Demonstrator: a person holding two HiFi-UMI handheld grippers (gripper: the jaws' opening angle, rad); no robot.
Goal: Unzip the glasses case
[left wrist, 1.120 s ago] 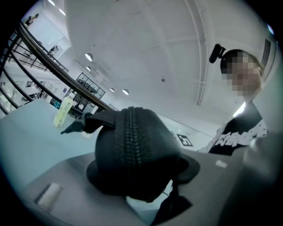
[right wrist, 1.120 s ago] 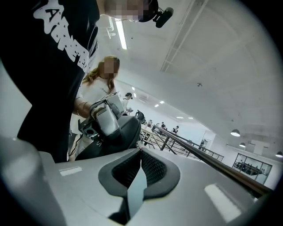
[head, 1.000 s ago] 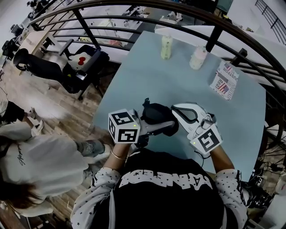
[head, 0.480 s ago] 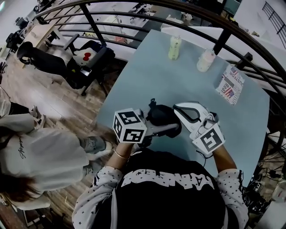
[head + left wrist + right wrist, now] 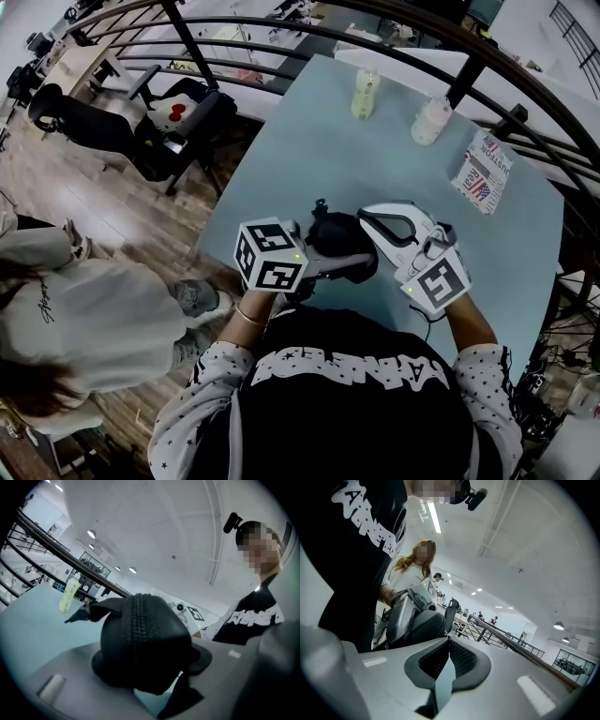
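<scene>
Head view: the glasses case (image 5: 336, 236) is sitting low over the near edge of the pale blue tabletop (image 5: 309, 159), close in front of my chest, and I cannot tell whether it is touching the surface. The left tool (image 5: 349, 261) is reaching in from the left and clamping the case. The right tool (image 5: 367, 221) is pointing at the case from the right, with its tips lying just beside it. Two bottles (image 5: 366, 94) are standing at the far edge, well apart from the case, and a printed packet (image 5: 487, 172) is lying to the right. A black chair (image 5: 141, 131) is standing on the wooden floor to the left, and a person in a white top (image 5: 84, 328) is sitting below it. Left gripper view: the grey jaws are pressing on the case from both sides. Its zipper (image 5: 136, 625) is running up over the rounded end facing the camera, teeth together as far as I am seeing them. A dark tab (image 5: 79, 613) is sticking out to the left. Right gripper view: the ribbed pads (image 5: 464, 660) are meeting at their tips, so this tool is closed. I am making out nothing between them. The case is showing directly behind the tips.
</scene>
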